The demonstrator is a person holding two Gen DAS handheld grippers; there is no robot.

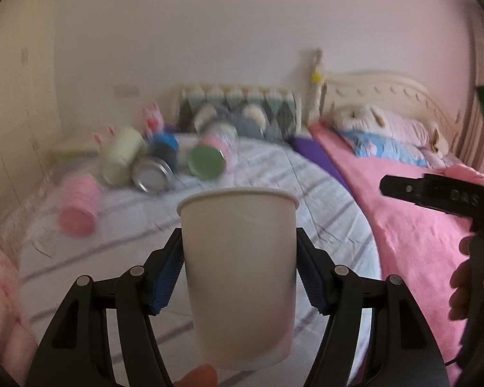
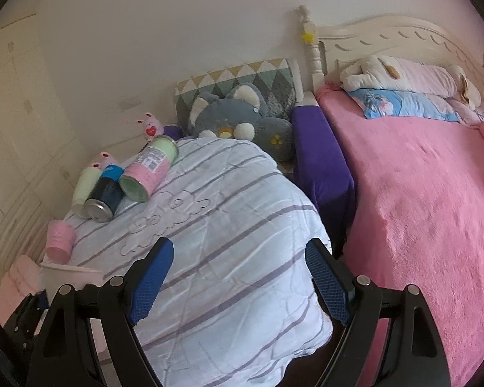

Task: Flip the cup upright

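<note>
1. Left wrist view: the left gripper [image 1: 238, 277] is clamped on a white paper cup [image 1: 238, 277], its ribbed blue pads [image 1: 166, 282] pressing the smooth tapered wall from both sides. The cup is held in the air above the striped quilt [image 1: 332, 213], rolled rim up and narrow base down, so it already looks upright. A fingertip shows just below the base.

2. Same view, judgement: the flip itself seems finished and setting the cup down is the step in hand. The next move calls for lowering it base-first and letting go gently, since the quilt is soft and wrinkled and a light paper cup could tip.

3. Same view: at the quilt's far left corner lie blurred cans [image 1: 151, 174] on their sides and a pink cup [image 1: 79, 208]. The right gripper [image 1: 435, 193] enters at the right edge; from here I cannot tell how its jaws stand.

4. Right wrist view: the right gripper [image 2: 238, 277] hangs with its jaws spread wide and nothing between them, over the near edge of the white, purple-striped quilt [image 2: 229, 213]. The fluffy pink blanket [image 2: 419, 200] lies to the right, a grey plush toy [image 2: 235, 113] at the head end.
</note>
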